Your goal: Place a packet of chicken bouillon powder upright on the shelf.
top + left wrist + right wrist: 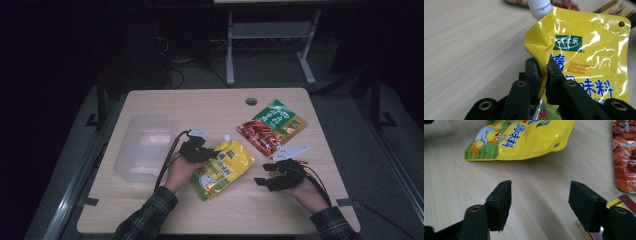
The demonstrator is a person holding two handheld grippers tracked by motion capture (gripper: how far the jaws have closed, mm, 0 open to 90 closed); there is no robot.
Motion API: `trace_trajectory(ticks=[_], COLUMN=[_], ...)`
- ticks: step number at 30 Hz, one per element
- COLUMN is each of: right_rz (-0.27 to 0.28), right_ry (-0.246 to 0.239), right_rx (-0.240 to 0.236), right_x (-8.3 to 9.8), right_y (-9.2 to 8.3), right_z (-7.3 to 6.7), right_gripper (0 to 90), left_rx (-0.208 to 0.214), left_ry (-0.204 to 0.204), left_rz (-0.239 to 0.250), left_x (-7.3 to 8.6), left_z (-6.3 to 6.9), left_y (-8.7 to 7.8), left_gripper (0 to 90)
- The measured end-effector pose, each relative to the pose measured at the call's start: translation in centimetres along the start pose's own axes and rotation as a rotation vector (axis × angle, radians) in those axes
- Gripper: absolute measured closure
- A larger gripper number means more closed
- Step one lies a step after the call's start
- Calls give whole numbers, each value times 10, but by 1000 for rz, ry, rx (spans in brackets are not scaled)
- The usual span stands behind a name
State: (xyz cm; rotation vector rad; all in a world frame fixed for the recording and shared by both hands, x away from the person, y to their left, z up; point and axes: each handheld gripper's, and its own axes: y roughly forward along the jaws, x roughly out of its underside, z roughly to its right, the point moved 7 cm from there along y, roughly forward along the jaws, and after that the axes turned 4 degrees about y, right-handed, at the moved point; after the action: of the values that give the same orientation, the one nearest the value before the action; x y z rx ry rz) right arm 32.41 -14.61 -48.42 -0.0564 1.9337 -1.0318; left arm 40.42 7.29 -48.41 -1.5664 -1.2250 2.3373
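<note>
A clear plastic bin [142, 145] stands on the left part of the table [200, 107], its open side up, and nothing can be made out inside it. Just right of it the left gripper [207, 153] is clamped on the left edge of the yellow bouillon pouch [223, 169]; in the left gripper view the two black pads pinch the creased foil [537, 47] just below the white screw cap [539, 7]. The pouch lies near the middle of the table, its long axis running diagonally, cap end toward the far side and bottom end toward the person. A red and green snack bag [270, 127] lies farther back and to the right, a little apart from the pouch's far corner. The right gripper [267, 181] rests low over bare wood right of the pouch, its jaws apart with nothing between them. Open table lies along the near edge and across the far left, around the round cable hole [251, 101]
</note>
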Motion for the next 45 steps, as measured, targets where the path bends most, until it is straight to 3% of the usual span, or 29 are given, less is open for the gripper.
trace_trajectory(ticks=[1, 2, 4, 5, 7, 9, 11, 20, 28, 35, 40, 41, 42, 45], right_rz=[9, 9, 34, 39, 54, 62, 87, 155, 233, 320, 365, 365, 376, 376], right_ry=[5, 5, 17, 18, 21, 25, 29, 35, 40, 53, 62, 62, 51, 46], right_rx=[1, 1, -3, -6, -19, -28, -50, -95, -133, -189, -222, -222, -233, -232], right_x=[-1, -1, -2, -3, -5, -6, -12, -28, -54, -73, -79, -79, -80, -80], right_y=[-1, -1, -2, -2, -3, -3, -2, 6, 24, 37, 38, 38, 37, 35], right_z=[0, 0, 0, 0, -2, -4, -10, -26, -39, -45, -47, -47, -47, -48], right_gripper=[315, 315, 283, 280, 265, 263, 248, 241, 240, 361, 557, 557, 641, 701], left_rx=[4, 4, -1, -1, 3, 5, 7, 36, 78, 89, 94, 94, 97, 105], left_ry=[2, 2, 14, 14, 11, 13, 21, 20, -22, -29, -37, -37, -44, -49], left_rz=[30, 30, 110, 110, 172, 189, 241, 330, 412, 440, 448, 448, 452, 457], left_x=[-3, -3, -12, -12, -17, -18, -21, -22, -23, -24, -24, -24, -24, -24], left_z=[1, 1, 4, 4, 7, 9, 14, 21, 19, 20, 22, 22, 22, 21], left_y=[-3, -3, -15, -15, -27, -30, -40, -62, -82, -86, -84, -84, -83, -83], left_gripper=[824, 825, 827, 828, 831, 833, 838, 848, 849, 849, 848, 848, 848, 848])
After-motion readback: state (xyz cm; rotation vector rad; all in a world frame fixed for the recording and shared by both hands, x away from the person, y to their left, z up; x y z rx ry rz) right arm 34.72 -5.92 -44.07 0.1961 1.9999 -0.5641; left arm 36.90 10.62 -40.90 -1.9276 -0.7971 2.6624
